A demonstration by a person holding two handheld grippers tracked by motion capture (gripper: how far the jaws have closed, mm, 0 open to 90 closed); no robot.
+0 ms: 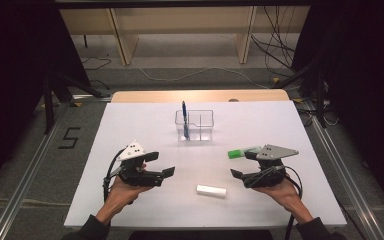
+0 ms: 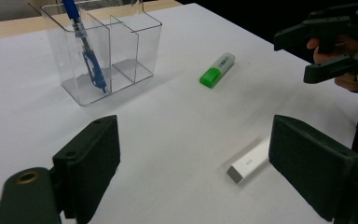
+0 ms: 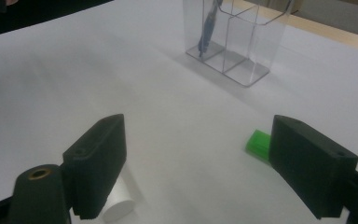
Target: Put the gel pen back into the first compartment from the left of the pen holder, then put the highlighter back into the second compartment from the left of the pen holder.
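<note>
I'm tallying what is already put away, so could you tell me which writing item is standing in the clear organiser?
The blue pen: it stands in the organiser, while the green highlighter and white eraser lie on the table.

The high view looks down from above; both gripper views sit low, sharing the clear organizer.

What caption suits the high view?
Two open grippers hover over a white eraser, green highlighter and clear organizer.

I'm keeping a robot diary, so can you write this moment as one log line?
left gripper: open, empty | right gripper: open, empty | pen: in holder | highlighter, eraser: on table
</note>
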